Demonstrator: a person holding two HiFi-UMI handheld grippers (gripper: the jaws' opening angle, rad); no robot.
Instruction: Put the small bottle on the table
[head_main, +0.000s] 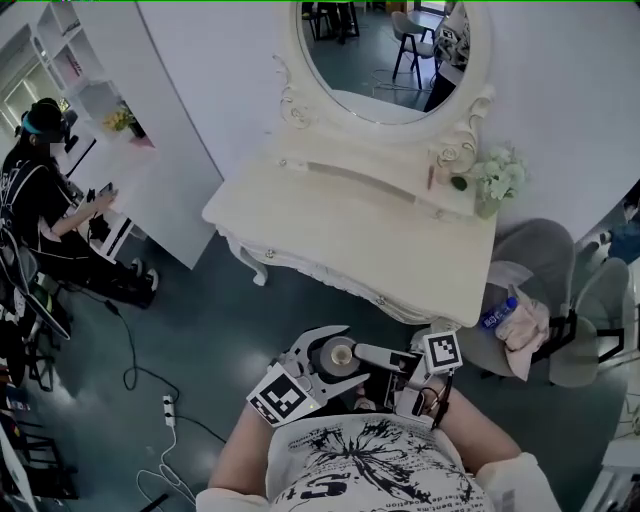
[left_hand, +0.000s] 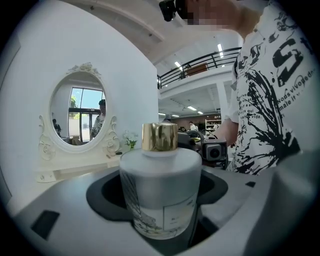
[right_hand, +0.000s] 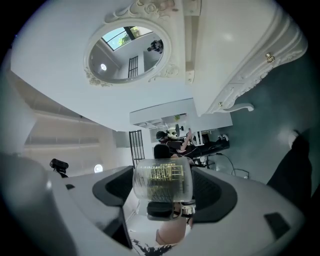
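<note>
1. The small bottle (head_main: 342, 353), frosted with a gold cap, is in the air above the dark floor (head_main: 200, 330). It is well short of the front edge of the white dressing table (head_main: 330, 215).
2. The left gripper (head_main: 330, 362) is clamped on the bottle's sides and holds it upright.
3. The right gripper (head_main: 372, 358) faces it, and its pads also press on the same bottle.
4. The tabletop is mostly bare. There are flowers (head_main: 497, 178) at its right rear corner and an oval mirror (head_main: 380, 50) along its back edge.
5. A grey chair (head_main: 545, 260) stands off the table's right end.
6. A person (head_main: 40, 210) sits at a desk far to the left.
</note>
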